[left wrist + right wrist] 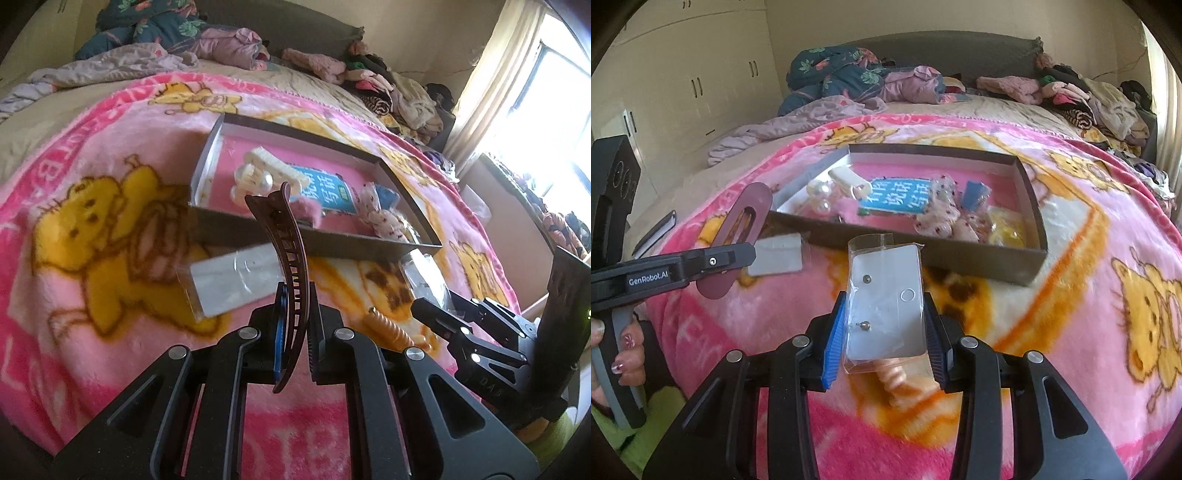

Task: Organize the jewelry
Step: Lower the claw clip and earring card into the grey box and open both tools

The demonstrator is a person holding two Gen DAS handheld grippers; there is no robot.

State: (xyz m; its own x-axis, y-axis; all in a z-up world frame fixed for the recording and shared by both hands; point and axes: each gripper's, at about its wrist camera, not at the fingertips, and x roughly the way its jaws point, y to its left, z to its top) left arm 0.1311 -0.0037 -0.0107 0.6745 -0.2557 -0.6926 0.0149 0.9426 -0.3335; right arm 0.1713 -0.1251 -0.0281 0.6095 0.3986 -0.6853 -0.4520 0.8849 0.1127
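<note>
My left gripper (295,325) is shut on a brown curved hair clip (290,258), held edge-up above the pink blanket; the clip (738,236) also shows in the right wrist view at the left. My right gripper (884,332) is shut on a clear plastic packet (886,295) with a white card bearing small earrings. Ahead lies a shallow brown box (325,247) (1030,221) holding a cream claw clip (269,166), pearl pieces (818,192), a blue printed card (897,199) and a spotted fabric scrunchie (942,218). The right gripper (439,317) also appears at the right of the left wrist view.
A second white card in plastic (232,284) (775,254) lies before the box. An orange twisted clip (388,328) (894,380) rests on the pink bear blanket (92,295). Piled clothes (1089,96) and bedding (842,74) fill the far bed. A hand (624,354) grips the left tool.
</note>
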